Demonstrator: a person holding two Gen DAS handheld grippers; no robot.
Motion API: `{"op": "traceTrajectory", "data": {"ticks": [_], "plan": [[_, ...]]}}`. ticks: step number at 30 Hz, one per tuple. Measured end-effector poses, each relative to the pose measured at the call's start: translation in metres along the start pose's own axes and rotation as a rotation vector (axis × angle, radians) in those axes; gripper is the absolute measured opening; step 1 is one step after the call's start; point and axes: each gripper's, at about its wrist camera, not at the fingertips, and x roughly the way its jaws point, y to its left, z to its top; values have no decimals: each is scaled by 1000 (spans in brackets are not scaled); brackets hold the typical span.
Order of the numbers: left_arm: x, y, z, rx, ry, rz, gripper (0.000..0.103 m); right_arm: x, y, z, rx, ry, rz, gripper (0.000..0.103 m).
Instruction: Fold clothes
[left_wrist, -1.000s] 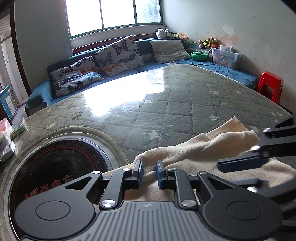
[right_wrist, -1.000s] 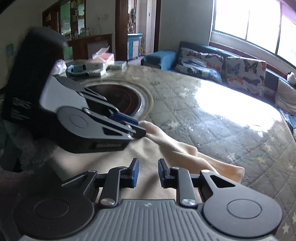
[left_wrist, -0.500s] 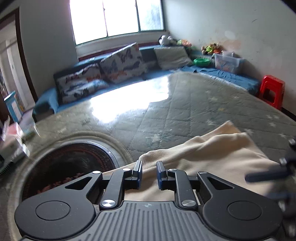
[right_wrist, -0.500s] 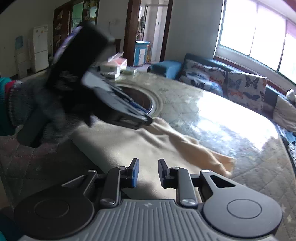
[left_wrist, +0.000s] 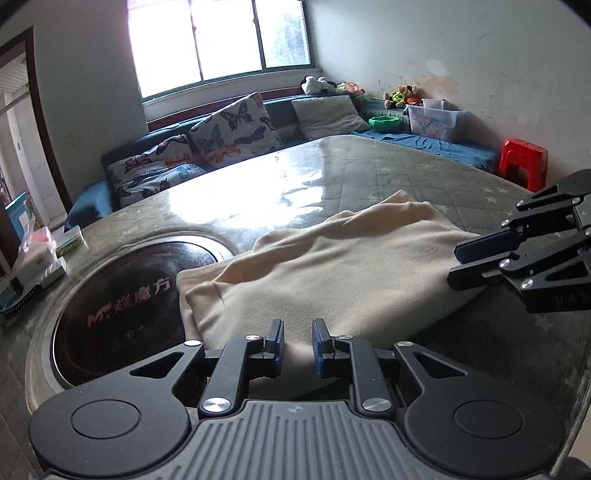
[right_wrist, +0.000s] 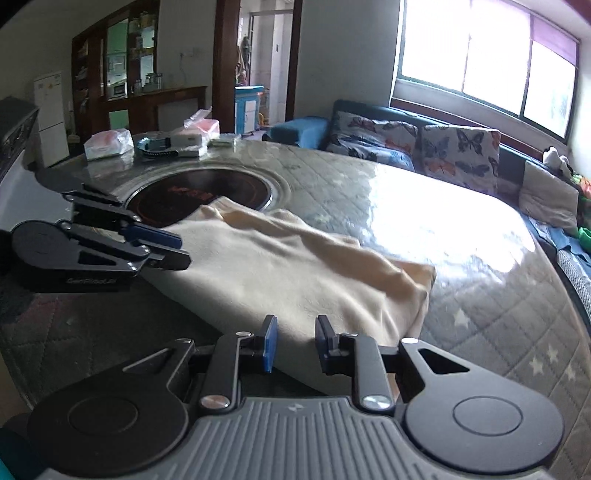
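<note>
A sunlit room with a window and a sofa of butterfly cushions (left_wrist: 236, 129) surrounds a quilt-patterned worktop (left_wrist: 369, 162) under a glossy cover, with a round black cooktop (left_wrist: 122, 291) set into it. A folded cream garment (left_wrist: 332, 266) lies along the worktop's near edge, one corner overlapping the cooktop's rim. The left gripper (left_wrist: 297, 343) hangs over the garment's near hem, its blue-padded fingers (left_wrist: 275, 341) parted with a narrow gap, holding nothing. The right gripper (right_wrist: 294, 345) sits likewise at the hem farther along, fingers (right_wrist: 269, 343) apart and empty.
</note>
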Motion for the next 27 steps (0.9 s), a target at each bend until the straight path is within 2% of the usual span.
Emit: {"op": "traceTrajectory", "data": {"ticks": [10,16,27], "plan": [[1,2,-5,-9,-2,-3,19,-8,-5,0,23,-18,-25,21],[2,2,-8,-16,-4,-7,18,2,-19,-11,69,23,-35,20],[-17,-1,-17,-50,16,-70,17,-9,-13,-18,-20,77,-15,21]]}}
